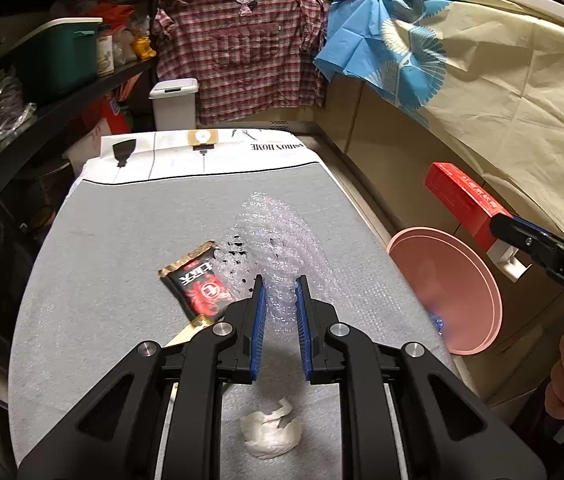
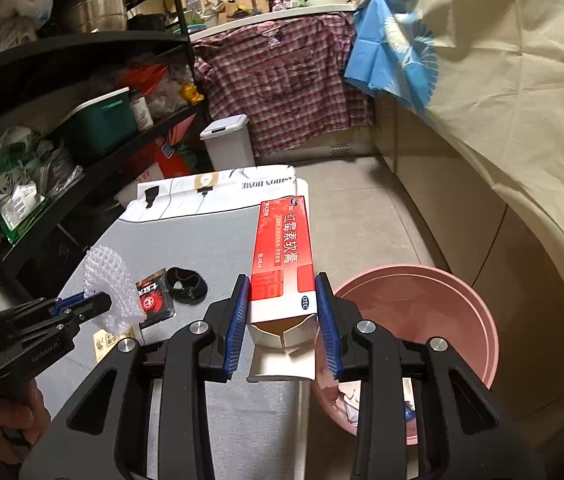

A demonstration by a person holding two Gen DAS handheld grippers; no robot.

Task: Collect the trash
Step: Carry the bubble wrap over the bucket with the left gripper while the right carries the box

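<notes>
The left tool (image 1: 279, 284) is clamped on a crumpled piece of clear bubble wrap (image 1: 277, 240), its blue pads pressing the plastic from both sides, with the wrap held above the grey-covered table (image 1: 101, 280). The right tool (image 2: 282, 284) is clamped on a red and white medicine carton (image 2: 284, 248), gripped near its open end, whose flaps hang toward the camera; the carton points away, over the table's edge next to a pink basin (image 2: 442, 292) that stands on the floor just beside the table. Some scraps lie in the basin's bottom, partly hidden behind the tool's frame.

On the table lie a black and red snack wrapper (image 1: 197, 284) just left of the bubble wrap, a crumpled white tissue (image 1: 269, 432) near the close edge, and a small black band-like item (image 2: 185, 284) seen only from the right wrist view. A white lidded bin (image 1: 173, 104) stands on the floor beyond the table's far end, in front of a hanging plaid shirt (image 1: 241, 48)
</notes>
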